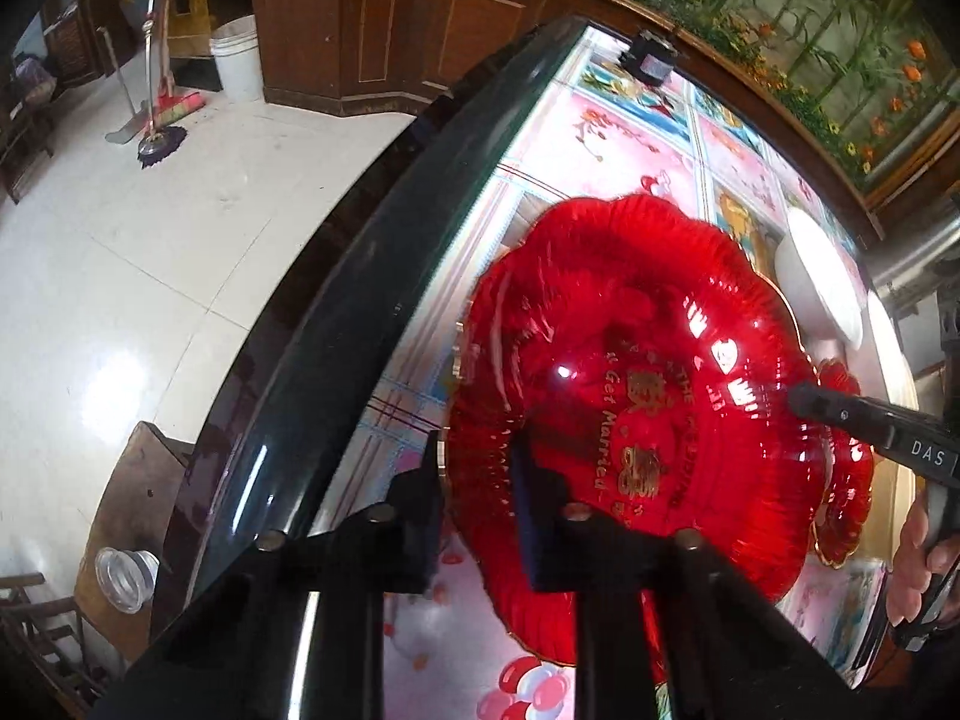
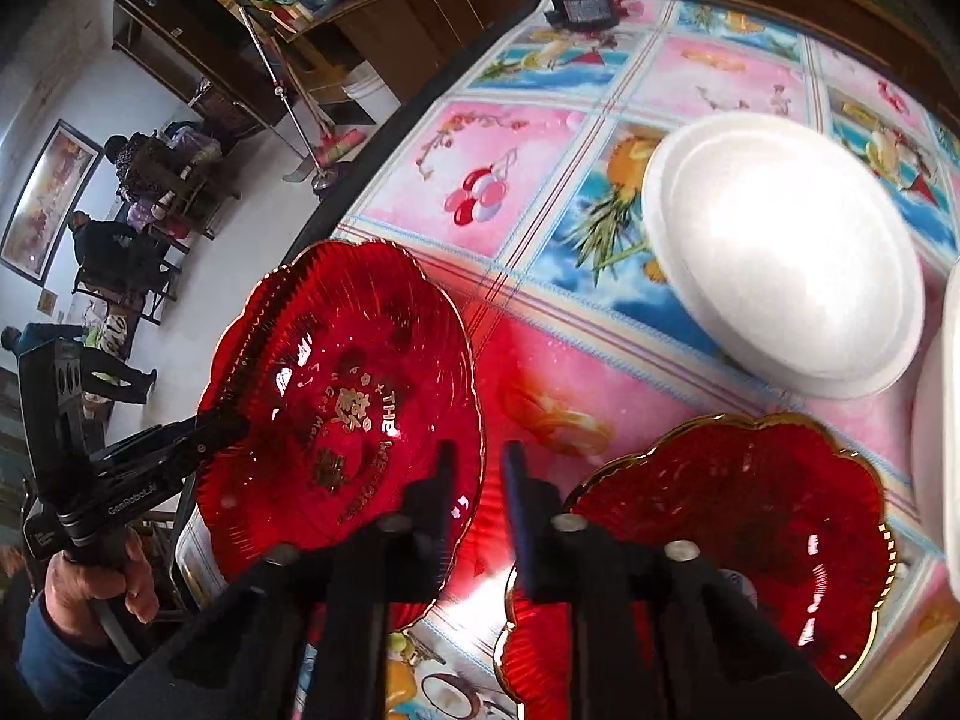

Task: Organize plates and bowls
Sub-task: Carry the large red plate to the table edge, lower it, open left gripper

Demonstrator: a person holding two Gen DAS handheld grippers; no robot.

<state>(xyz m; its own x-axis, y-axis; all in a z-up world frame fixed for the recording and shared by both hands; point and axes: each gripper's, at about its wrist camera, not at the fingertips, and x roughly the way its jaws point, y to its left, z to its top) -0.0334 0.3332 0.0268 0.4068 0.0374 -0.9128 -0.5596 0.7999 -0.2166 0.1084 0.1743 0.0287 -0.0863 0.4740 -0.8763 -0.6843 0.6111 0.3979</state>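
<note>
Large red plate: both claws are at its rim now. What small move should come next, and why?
Probably lift the large red plate a little, both hands rising together. The left claw and the right claw appear shut on opposite rims, so uneven lifting could twist it loose. The smaller red plate beside it looks a likely place to stack it.

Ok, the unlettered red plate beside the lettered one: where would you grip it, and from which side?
Probably the gold-edged scalloped rim, pinched from the near side: the unlettered red plate lies flat, its fluted wall rising off the tablecloth, while the white plate sits just beyond its far edge.
</note>
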